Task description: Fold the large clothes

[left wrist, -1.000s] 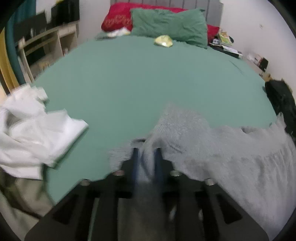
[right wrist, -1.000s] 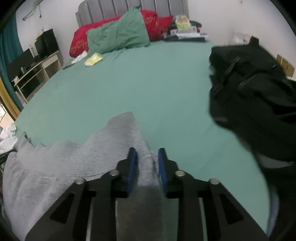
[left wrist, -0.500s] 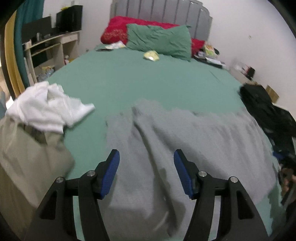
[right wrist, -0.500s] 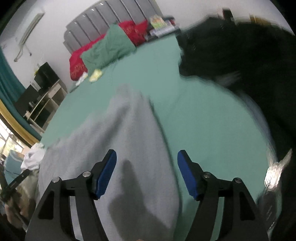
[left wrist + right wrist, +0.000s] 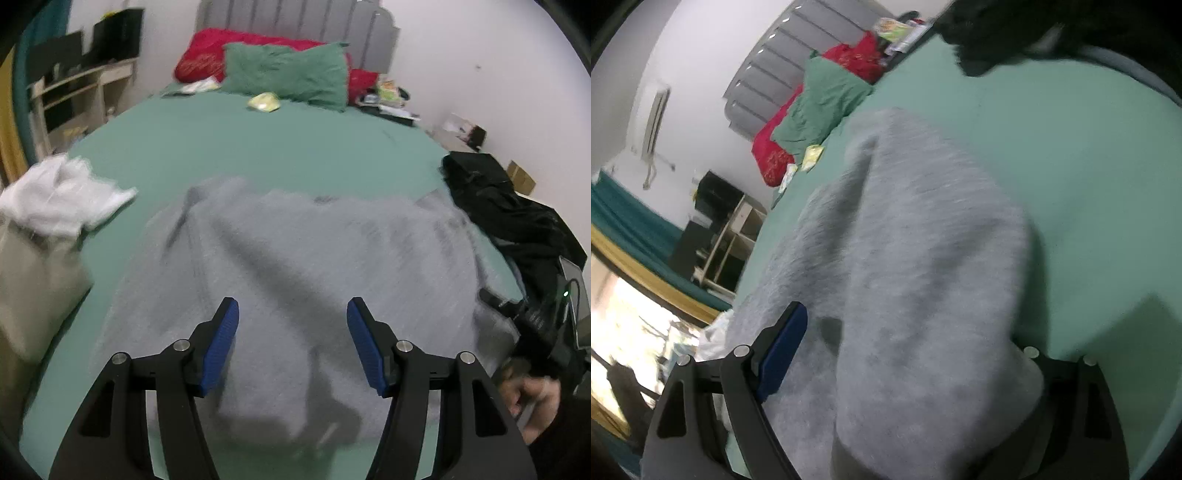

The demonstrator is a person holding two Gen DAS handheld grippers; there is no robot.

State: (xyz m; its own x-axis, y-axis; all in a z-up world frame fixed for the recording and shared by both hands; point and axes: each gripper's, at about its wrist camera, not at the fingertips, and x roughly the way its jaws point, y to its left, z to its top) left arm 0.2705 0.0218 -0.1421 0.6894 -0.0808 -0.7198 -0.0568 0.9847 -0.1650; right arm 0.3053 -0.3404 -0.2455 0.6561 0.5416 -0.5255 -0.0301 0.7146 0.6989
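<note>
A large grey knit garment lies spread and rumpled across the near part of the green bed. My left gripper is open and empty, held just above the garment's near edge. In the right wrist view the same grey garment bulges up between the jaws of my right gripper, which is open and tilted; its left blue pad shows, while the cloth hides the right pad.
White clothes lie on a beige heap at the bed's left edge. A black pile sits at the right edge. Green and red pillows and a yellow item are at the headboard. A shelf stands left.
Both grippers were shut on the grey garment a second ago; both have opened and let it drop onto the bed. The right gripper has tilted and drawn back.
</note>
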